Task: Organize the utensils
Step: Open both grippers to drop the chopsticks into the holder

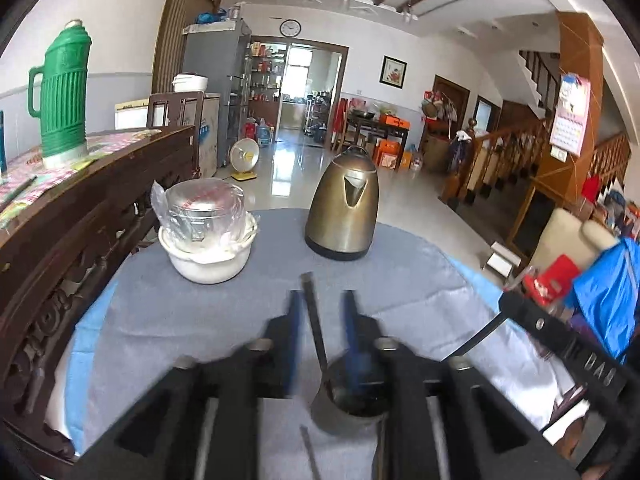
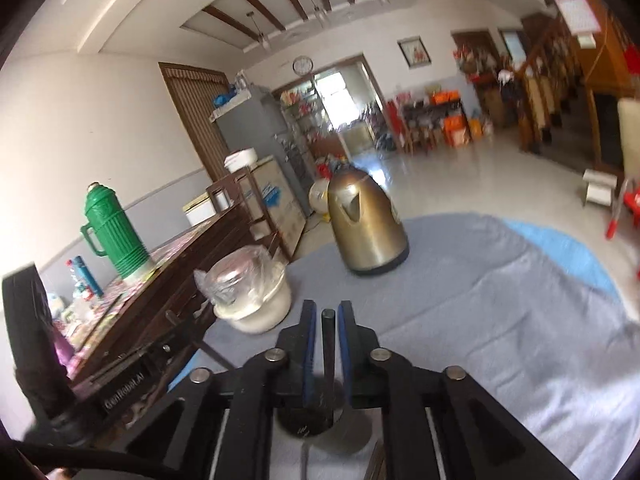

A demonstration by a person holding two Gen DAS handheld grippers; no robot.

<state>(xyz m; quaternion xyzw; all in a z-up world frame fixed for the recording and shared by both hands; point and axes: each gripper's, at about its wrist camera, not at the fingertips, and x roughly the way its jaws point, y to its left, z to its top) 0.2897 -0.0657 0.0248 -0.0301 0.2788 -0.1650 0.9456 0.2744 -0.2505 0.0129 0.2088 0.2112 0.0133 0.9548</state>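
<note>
A dark metal utensil cup [image 1: 348, 408] stands on the grey cloth just in front of my left gripper [image 1: 322, 300], whose right finger [image 1: 354, 336] reaches over the cup's rim. A dark utensil handle [image 1: 312, 316] rises from the cup between the blue-padded fingers, with gaps on both sides. In the right wrist view my right gripper [image 2: 326, 314] has a dark utensil handle [image 2: 328, 344] between its fingers, narrow gaps either side, above the cup [image 2: 320, 424]. Another thin utensil [image 1: 310, 452] lies on the cloth in front of the cup.
A bronze electric kettle [image 1: 344, 208] stands on the round cloth-covered table [image 1: 180, 312]. A white bowl with a plastic-wrapped glass cup [image 1: 206, 236] sits at left. A dark wooden bench back [image 1: 80, 216] borders the left, with a green thermos [image 1: 64, 92] behind it.
</note>
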